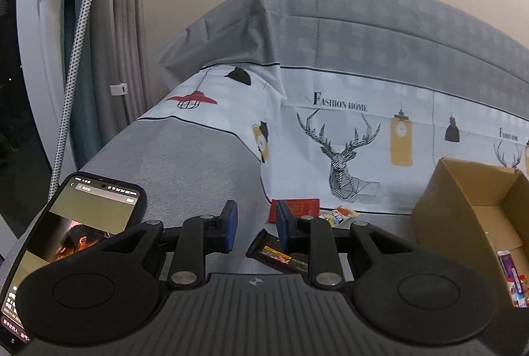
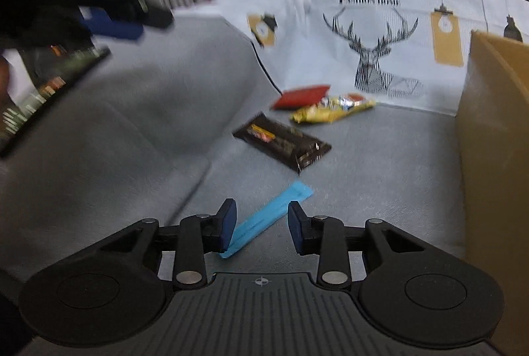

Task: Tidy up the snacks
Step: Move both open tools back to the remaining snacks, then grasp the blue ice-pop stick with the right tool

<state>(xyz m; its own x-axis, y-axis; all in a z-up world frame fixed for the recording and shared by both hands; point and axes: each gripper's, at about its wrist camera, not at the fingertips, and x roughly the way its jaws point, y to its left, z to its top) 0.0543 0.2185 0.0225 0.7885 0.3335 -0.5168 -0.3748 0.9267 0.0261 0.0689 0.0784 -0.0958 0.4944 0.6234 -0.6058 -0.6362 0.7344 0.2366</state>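
1. In the left wrist view, the left claw (image 1: 254, 225) stands with its blue pads apart and nothing between them, hovering over the grey sofa seat (image 1: 185, 157).
2. Just beyond its right pad lies a dark snack packet (image 1: 272, 255), partly hidden by that finger. Farther off, at the foot of the printed sofa cover (image 1: 347, 137), sit a red packet (image 1: 299, 207) and, to its right, a yellow wrapper (image 1: 340, 213).
3. At the right stands an open cardboard box (image 1: 463, 210) with a few snacks already showing inside near its right edge. A phone (image 1: 66, 243) is mounted at the near left of the rig.
4. In the right wrist view, which is blurred, the right claw (image 2: 261, 225) also has its pads apart and grips nothing. A light blue packet (image 2: 271, 217) lies on the seat and runs slantwise between the pads; its near end sits by the left pad, though contact cannot be told.
5. Farther out are the dark snack packet (image 2: 281, 146), the red packet (image 2: 301, 96) and the yellow wrapper (image 2: 330, 109), with the box wall (image 2: 492, 131) at the right.
6. The step in hand looks like picking the loose snacks up for the box. The right claw would need to settle squarely over the blue packet and close; the left could take the dark one.
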